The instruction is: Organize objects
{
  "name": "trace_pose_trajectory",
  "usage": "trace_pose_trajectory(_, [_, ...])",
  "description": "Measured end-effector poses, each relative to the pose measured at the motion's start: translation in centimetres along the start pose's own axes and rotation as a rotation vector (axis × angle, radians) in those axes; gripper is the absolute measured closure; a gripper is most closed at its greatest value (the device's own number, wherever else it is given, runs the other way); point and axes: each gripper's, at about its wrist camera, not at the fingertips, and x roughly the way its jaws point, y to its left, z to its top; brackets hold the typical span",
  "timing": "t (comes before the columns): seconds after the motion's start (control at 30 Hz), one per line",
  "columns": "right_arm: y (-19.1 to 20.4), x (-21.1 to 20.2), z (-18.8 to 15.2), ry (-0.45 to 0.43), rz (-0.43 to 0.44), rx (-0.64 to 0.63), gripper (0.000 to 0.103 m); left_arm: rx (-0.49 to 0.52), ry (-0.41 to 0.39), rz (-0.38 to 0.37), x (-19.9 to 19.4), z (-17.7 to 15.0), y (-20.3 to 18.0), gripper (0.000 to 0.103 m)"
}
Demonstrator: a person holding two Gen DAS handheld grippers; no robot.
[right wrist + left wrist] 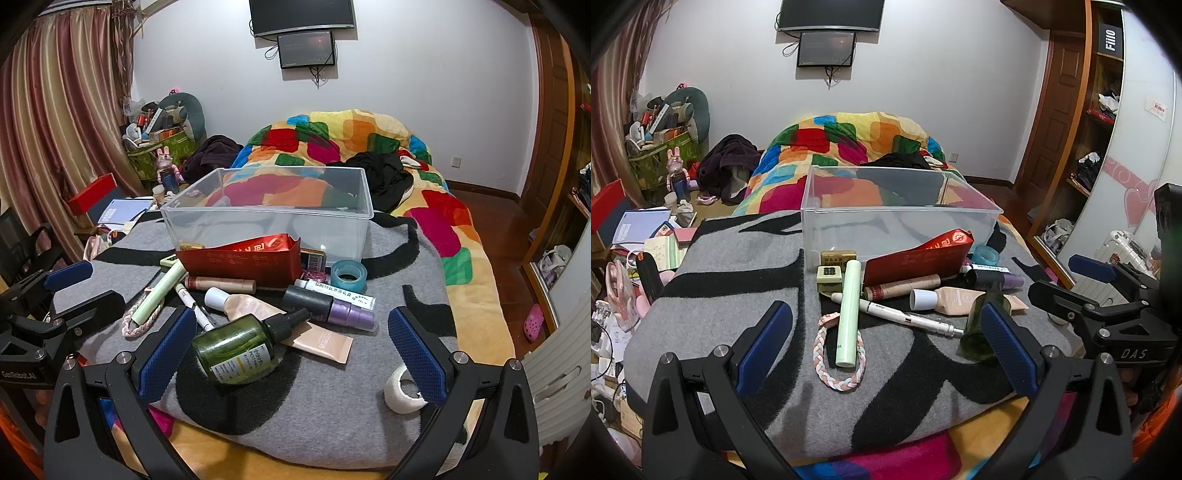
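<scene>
Left wrist view: left gripper (886, 343) spread wide, holding nothing, hovering over grey-black blanket (738, 295) on the bed; pale green tube (848, 313) lies between its fingers, resting across a braided pink-white band (839, 373); white pen (897, 312) crosses behind the tube; clear plastic bin (897, 210) sits further back on the blanket, red carton (919, 258) leaning at its front wall; right gripper (1082, 280) visible at the right edge, also spread apart. Right wrist view: right gripper (291, 350) released, nothing held; green dropper bottle (243, 347) lies on its side between the fingers, nearer the left pad; purple bottle (332, 306) and beige tube (314, 332) just behind it; blue tape roll (348, 275) beside the bin's front corner; white tape roll (404, 391) touching the right finger
</scene>
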Motion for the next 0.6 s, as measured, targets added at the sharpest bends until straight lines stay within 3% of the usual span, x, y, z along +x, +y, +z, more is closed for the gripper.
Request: trace_pose_trajectory(0.6, [0.16, 0.07, -0.04, 0.002, 0.003, 0.001, 0.000, -0.007, 0.004, -0.001, 0.04, -0.14, 0.21, 0.000])
